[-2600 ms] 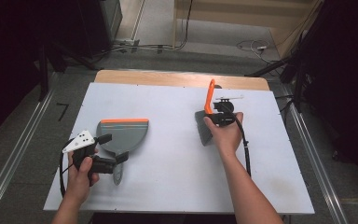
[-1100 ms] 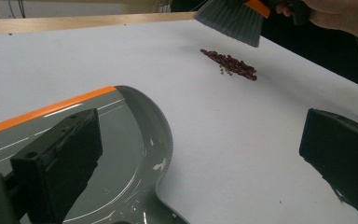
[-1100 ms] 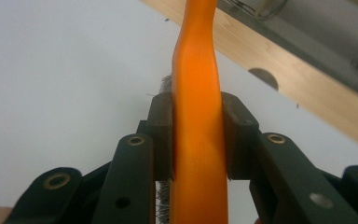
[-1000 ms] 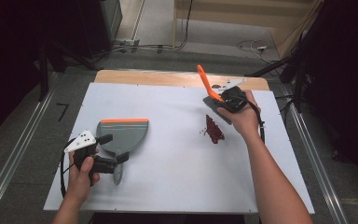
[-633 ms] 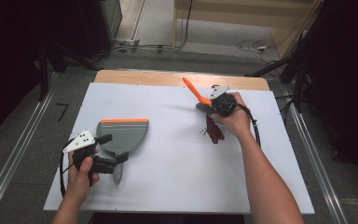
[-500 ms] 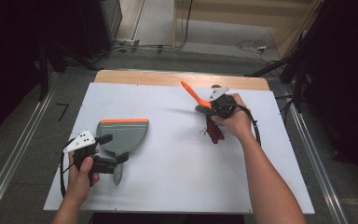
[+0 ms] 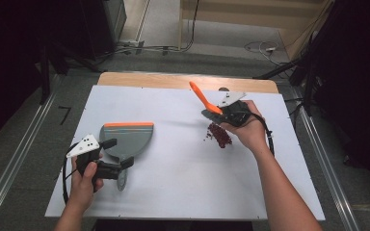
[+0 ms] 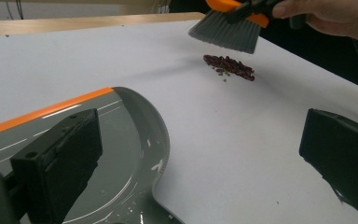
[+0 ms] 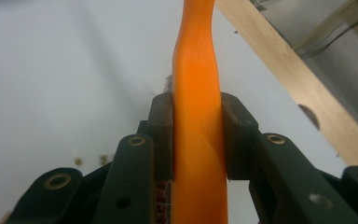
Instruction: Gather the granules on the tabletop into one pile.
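On the white surface (image 7: pixel 183 163), the right hand-held gripper (image 7: pixel 226 113) clamps the orange handle of a brush (image 7: pixel 203 98), its grey bristles poised just above a small pile of dark red beans (image 7: pixel 219 135). Well apart, the left hand-held gripper (image 7: pixel 118 168) sits with jaws spread wide over the handle end of a grey, orange-edged dustpan (image 7: pixel 127 139) lying flat.

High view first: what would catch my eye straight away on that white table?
The bright orange-handled brush, clamped in the right gripper, hangs tilted just above a small heap of dark red beans on the table's right half. On the left lies a grey dustpan with an orange edge; the left gripper sits at its handle end, fingers spread apart.
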A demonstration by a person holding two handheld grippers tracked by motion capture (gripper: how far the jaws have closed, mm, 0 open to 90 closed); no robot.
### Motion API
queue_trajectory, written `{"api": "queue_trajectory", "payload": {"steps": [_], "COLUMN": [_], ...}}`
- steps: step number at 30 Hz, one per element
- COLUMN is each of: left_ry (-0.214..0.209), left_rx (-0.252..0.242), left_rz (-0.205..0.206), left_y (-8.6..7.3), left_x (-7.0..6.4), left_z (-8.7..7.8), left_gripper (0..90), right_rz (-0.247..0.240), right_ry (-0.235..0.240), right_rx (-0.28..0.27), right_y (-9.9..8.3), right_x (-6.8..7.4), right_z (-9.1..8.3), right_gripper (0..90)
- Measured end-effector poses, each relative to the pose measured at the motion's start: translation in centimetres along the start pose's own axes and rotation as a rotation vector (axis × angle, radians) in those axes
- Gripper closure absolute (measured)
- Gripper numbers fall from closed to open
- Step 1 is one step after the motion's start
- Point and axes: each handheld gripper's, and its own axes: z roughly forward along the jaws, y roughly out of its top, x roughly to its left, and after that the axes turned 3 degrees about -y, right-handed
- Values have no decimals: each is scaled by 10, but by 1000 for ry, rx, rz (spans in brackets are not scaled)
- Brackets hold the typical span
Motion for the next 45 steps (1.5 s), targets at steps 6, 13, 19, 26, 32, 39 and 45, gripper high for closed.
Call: {"api": "queue_trajectory", "payload": {"steps": [6,13,19,26,32,39,45], "left_ry": [0,-2,0,0,-1,-3,-3], "left_rx": [-1,-1,-2,-3,-6,-6,-2], "left_rz": [-1,1,1,-1,-1,-2,2], "left_y": [0,0,0,0,0,0,0], "left_x": [0,-1,-1,-1,-2,-2,-3], "left_z": [0,0,0,-1,-1,0,0], "left_gripper": [0,0,0,0,0,0,0], "right_rz": [189,284,348,403,384,371,384], "right_ry": [128,253,168,116,93,85,86], "right_rx": [30,131,105,97,108,94,56], "right_y": [6,-11,-26,-35,-32,-28,-27], "right_x": [25,48,26,11,10,11,10], "right_z": [-11,11,16,15,15,7,-6], "right_gripper": [679,680,677,677,678,679,679]}}
